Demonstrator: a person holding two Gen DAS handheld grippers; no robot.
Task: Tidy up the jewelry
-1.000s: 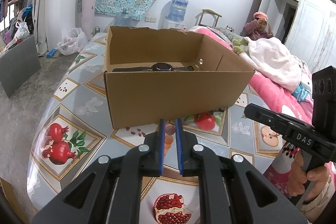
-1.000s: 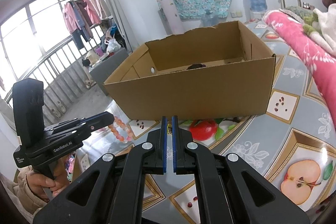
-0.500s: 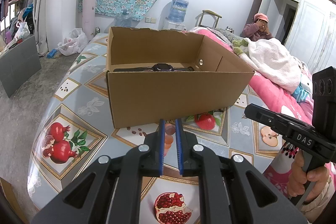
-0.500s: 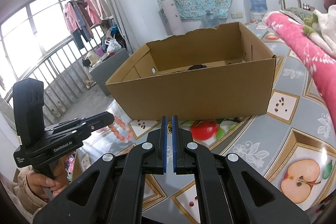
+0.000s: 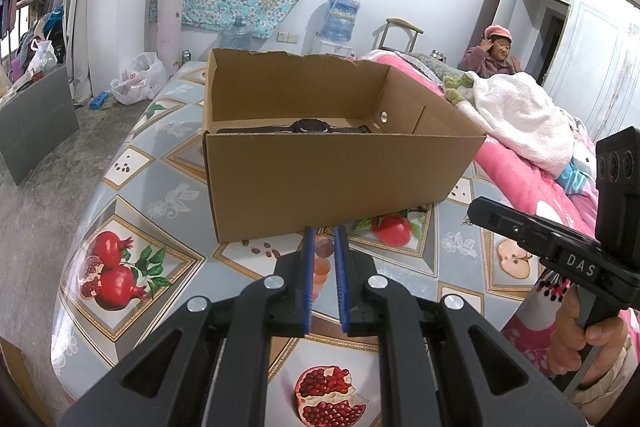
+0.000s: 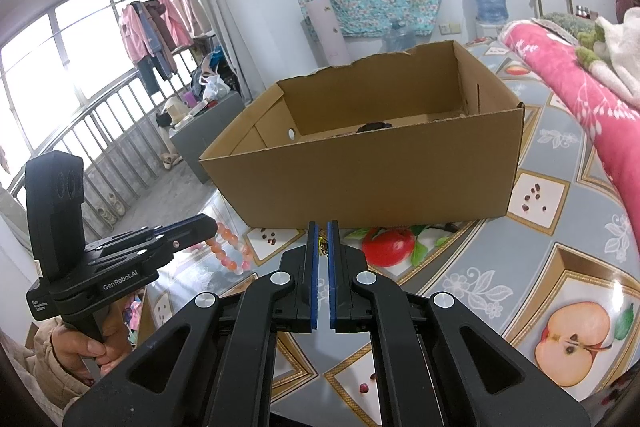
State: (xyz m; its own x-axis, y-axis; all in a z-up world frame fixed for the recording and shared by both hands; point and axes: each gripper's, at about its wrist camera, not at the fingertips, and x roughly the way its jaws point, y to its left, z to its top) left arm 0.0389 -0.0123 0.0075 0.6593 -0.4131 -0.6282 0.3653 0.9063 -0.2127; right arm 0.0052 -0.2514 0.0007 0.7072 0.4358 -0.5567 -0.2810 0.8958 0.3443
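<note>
Both jaws nearly closed, bead bracelet [image 6: 230,247] on table, watch [image 5: 310,125] in box [image 5: 320,183]

Your left wrist camera looked forward along its blue-padded fingers [image 5: 308,279] from low above the fruit-patterned tablecloth [image 5: 132,223], facing the open brown cardboard box [image 5: 332,183] nearby. Your right wrist camera faced that box [image 6: 372,179] from its other corner. Both views shared the box and the cloth.

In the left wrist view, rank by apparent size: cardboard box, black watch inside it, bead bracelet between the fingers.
1. cardboard box, clearly largest.
2. black watch and bead bracelet: unsure. The watch's strap spans wider, but both are partly hidden, and the bracelet lies nearer the camera.
</note>
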